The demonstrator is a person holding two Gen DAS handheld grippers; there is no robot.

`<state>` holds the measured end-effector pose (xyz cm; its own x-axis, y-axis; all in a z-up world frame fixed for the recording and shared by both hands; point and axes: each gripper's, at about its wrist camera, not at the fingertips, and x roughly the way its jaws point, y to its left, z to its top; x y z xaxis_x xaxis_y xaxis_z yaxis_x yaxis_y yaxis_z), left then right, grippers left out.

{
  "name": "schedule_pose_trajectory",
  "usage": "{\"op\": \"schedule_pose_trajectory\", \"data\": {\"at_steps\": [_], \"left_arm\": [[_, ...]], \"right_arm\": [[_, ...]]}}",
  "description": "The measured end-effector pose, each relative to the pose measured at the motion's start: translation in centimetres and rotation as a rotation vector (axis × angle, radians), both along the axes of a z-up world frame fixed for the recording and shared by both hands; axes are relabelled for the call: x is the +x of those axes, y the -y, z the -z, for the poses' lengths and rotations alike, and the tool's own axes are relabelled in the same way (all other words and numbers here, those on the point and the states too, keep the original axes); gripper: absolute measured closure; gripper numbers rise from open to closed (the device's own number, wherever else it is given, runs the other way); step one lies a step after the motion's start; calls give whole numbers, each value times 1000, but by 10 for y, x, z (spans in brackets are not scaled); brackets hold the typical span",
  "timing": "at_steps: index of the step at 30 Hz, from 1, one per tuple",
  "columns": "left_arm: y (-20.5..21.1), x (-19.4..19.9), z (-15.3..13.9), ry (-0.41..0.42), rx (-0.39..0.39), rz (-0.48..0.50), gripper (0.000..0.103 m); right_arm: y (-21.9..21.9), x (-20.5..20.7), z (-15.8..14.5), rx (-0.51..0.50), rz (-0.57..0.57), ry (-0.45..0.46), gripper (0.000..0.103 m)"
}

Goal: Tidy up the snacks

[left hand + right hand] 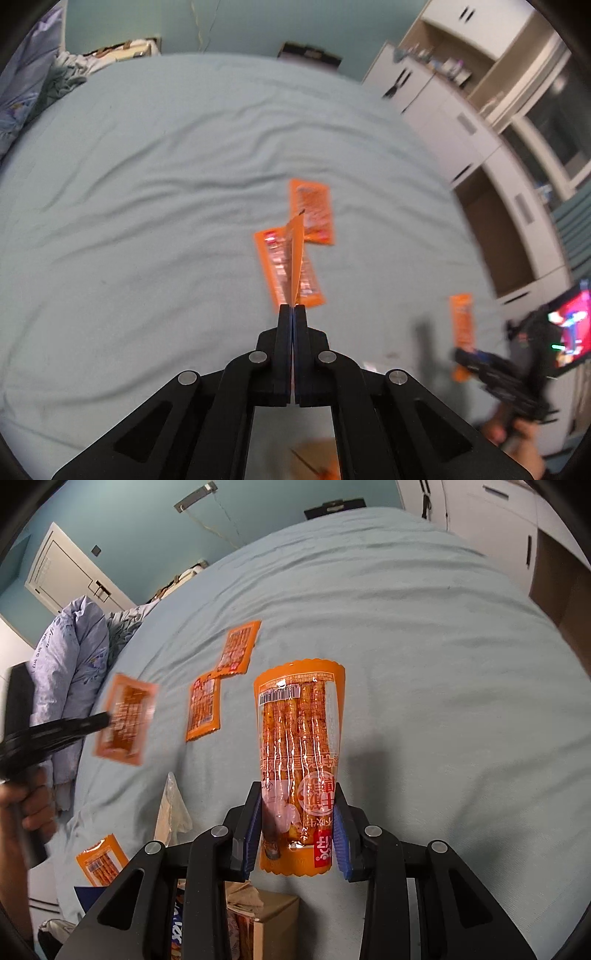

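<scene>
Five orange snack packets (299,760), one cardboard box (275,923), one clear wrapper (171,805)

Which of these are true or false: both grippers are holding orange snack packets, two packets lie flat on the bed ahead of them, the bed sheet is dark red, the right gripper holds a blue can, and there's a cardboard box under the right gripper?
1. Both grippers hold orange snack packets. True: the left gripper is shut on a thin packet seen edge-on, and the right gripper clamps a long packet.
2. Two packets lie flat on the bed. True: a near packet and a far packet lie close together, corners almost touching.
3. The bed sheet is dark red. False: it is pale blue-green.
4. The right gripper holds a blue can. False: it holds the long packet of snack sticks.
5. A cardboard box sits below the right gripper. True.
</scene>
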<state>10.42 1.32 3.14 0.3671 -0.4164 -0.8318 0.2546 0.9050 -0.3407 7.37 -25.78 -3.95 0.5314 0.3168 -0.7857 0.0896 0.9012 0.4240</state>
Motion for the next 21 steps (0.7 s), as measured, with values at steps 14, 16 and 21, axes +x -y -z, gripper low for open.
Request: {"op": "schedule_pose_trajectory", "data": {"at_steps": [14, 16, 21], "left_arm": [[52, -136, 40, -111, -52, 168, 103], [60, -134, 80, -158, 149, 172, 98], [57, -130, 68, -115, 118, 159, 57]], "right_arm": [[-14, -34, -17, -110, 11, 86, 71], [-17, -37, -19, -112, -5, 97, 71], [-26, -51, -33, -112, -45, 166, 71]]}}
